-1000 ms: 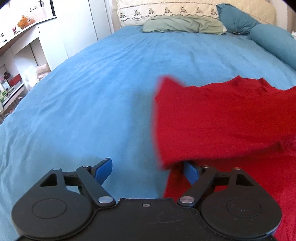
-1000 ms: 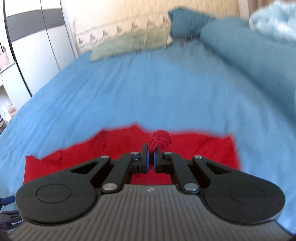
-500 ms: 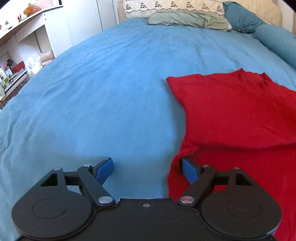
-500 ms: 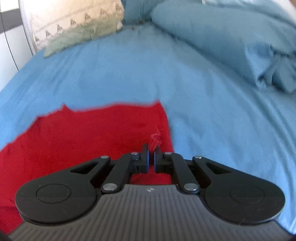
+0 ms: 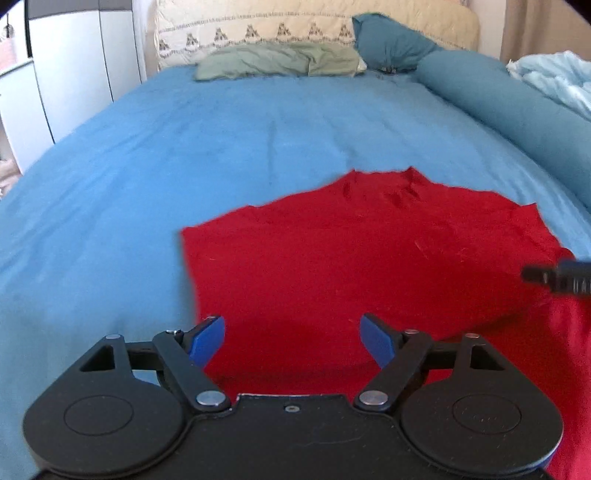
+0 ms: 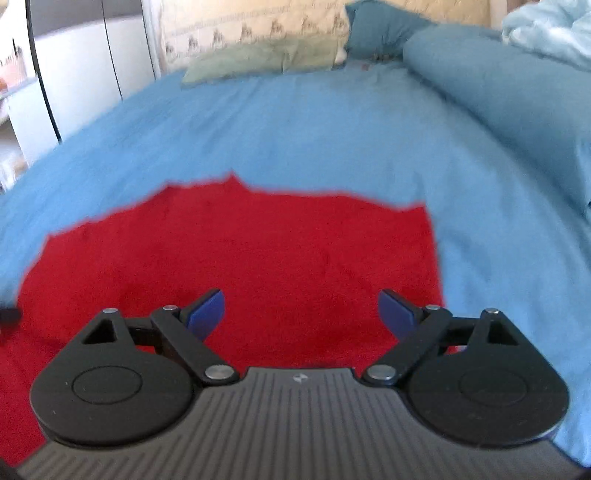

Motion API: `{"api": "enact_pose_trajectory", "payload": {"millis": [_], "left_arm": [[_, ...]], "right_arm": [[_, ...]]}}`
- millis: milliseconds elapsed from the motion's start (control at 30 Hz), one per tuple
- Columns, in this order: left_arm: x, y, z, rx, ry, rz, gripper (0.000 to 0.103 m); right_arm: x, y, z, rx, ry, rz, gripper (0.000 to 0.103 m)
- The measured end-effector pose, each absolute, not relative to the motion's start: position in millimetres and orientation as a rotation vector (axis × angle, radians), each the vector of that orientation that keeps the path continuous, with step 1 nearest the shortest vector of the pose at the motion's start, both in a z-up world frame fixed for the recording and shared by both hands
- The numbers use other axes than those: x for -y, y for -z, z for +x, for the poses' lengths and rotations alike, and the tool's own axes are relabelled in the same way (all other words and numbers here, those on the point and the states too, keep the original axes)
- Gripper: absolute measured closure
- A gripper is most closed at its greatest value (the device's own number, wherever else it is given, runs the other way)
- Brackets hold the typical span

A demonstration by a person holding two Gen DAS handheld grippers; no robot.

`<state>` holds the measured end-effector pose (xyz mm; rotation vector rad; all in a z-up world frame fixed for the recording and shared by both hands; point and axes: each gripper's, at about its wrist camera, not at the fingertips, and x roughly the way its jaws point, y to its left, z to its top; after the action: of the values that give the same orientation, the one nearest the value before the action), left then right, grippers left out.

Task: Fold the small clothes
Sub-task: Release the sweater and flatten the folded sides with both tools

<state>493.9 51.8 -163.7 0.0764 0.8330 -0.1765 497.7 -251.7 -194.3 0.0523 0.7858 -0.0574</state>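
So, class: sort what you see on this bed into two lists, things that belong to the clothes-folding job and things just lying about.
Part of the job:
- red garment, lying on the blue bedsheet
- left gripper, open
- right gripper, open

Just lying about:
- green pillow
- teal cushion
- teal bolster
- light blue blanket

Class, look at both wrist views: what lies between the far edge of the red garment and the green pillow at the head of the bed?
Only bare blue sheet lies between the red garment and the green pillow; both wrist views show it.
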Motion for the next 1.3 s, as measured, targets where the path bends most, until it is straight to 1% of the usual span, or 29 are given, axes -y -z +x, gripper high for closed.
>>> {"api": "enact_pose_trajectory", "payload": {"millis": [33,100,133,233,300,400,500,567,600,633,767,867,967,1167,1300], "left_arm": [[-50,172,500,-0.862,0.163,0.071,0.018],[-50,187,505,-0.923,0.139,0.055,0.016],[-51,187,501,-0.901,0.143,0.050,0.016],[-48,179,497,-0.914,0.139,0.072,0.016],[-49,166,495,-0.882,0.162,0.048,0.015],[-49,156,511,-0.826,0.145,0.055,0.008],[-52,166,541,-0.812,0.130,0.025,0.008],[-54,184,559,-0.828,0.104,0.027,0.008],[-55,192,567,-0.853,0.096,0.027,0.006],[-56,198,570,-0.851,0.099,0.014,0.000],[-56,197,566,-0.811,0.095,0.012,0.000],[-57,182,554,-0.789,0.118,0.006,0.001],[-59,152,529,-0.759,0.099,0.005,0.001],[-71,82,451,-0.695,0.093,0.027,0.000],[-82,65,401,-0.673,0.107,-0.002,0.000]], "right_arm": [[254,204,497,-0.812,0.078,0.036,0.000],[258,208,486,-0.770,0.072,0.045,0.000],[260,207,486,-0.780,0.078,0.047,0.000],[258,194,486,-0.817,0.105,0.029,0.000],[257,176,476,-0.759,0.080,0.022,0.000],[254,163,487,-0.687,0.006,0.010,0.000],[256,177,512,-0.677,-0.025,0.033,0.000],[265,198,527,-0.702,-0.002,0.032,0.000],[271,210,535,-0.733,0.017,0.016,0.000],[278,220,536,-0.725,0.014,0.007,0.000],[283,215,530,-0.688,-0.004,-0.006,0.000],[284,196,517,-0.669,0.022,-0.024,0.000],[294,168,490,-0.630,0.015,0.031,0.000],[304,109,420,-0.611,0.006,0.030,0.000],[317,83,369,-0.616,-0.013,0.080,0.000]]}}
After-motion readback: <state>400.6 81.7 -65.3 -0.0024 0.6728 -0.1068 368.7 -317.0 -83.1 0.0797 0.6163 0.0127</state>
